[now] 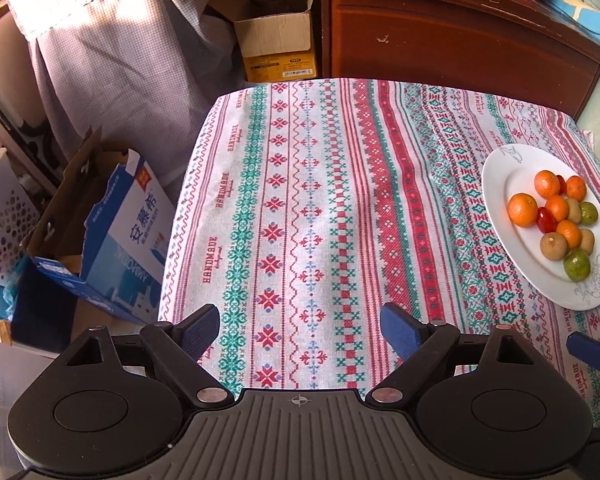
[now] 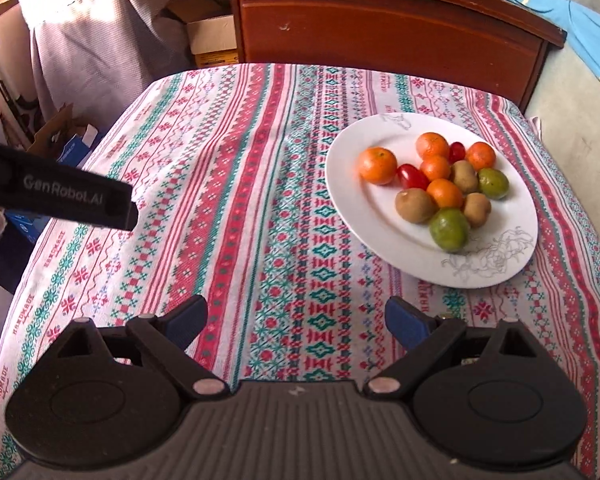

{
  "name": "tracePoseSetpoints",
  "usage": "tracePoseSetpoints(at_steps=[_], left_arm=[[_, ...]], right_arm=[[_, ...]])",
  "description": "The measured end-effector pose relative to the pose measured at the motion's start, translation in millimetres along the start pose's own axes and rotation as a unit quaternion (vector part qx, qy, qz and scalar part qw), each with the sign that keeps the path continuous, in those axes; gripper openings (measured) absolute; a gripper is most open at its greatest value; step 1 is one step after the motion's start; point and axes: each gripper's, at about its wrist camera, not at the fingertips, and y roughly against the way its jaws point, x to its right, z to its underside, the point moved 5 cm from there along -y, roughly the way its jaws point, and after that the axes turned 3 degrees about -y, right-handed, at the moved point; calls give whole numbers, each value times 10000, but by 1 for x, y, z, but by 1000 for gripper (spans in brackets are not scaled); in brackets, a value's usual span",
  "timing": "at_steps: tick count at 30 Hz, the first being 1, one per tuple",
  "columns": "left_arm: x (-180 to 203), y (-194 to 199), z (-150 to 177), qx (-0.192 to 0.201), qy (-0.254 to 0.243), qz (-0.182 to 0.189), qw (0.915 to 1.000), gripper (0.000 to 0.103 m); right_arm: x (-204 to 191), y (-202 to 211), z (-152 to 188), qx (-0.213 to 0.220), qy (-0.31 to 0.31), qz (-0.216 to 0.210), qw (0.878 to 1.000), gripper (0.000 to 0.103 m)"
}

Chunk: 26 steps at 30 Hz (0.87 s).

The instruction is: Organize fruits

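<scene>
Fruits [image 2: 440,184] on plate [image 2: 348,200], grippers apart.

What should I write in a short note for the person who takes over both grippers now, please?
Left gripper: open, empty, over the patterned tablecloth.
Right gripper: open, empty, just short of the white plate.
All fruit lies mixed on the plate: five oranges, three kiwis, two green fruits, two red tomatoes.
Done: nothing visibly sorted; no fruit lies off the plate.
Left: group the fruit by kind. The right gripper is nearer to the plate.
</scene>
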Motion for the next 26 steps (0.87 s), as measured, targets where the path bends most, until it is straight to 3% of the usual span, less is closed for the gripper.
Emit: tracePoseSetpoints(at_steps=[7, 10, 19, 26], left_arm=[[-10, -6, 4, -90, 107, 49, 9999, 89], [-12, -6, 4, -89, 127, 89, 9998, 89], [-15, -10, 7, -129, 177, 159, 9996, 89], [-14, -11, 6, -77, 159, 186, 9997, 92]], right_arm=[[0, -13, 15, 36, -257, 121, 9996, 96], [1, -17, 16, 231, -144, 289, 9992, 102], [5, -27, 14, 1092, -197, 317, 9933, 102], [6, -28, 13, 1143, -192, 284, 9928, 102]])
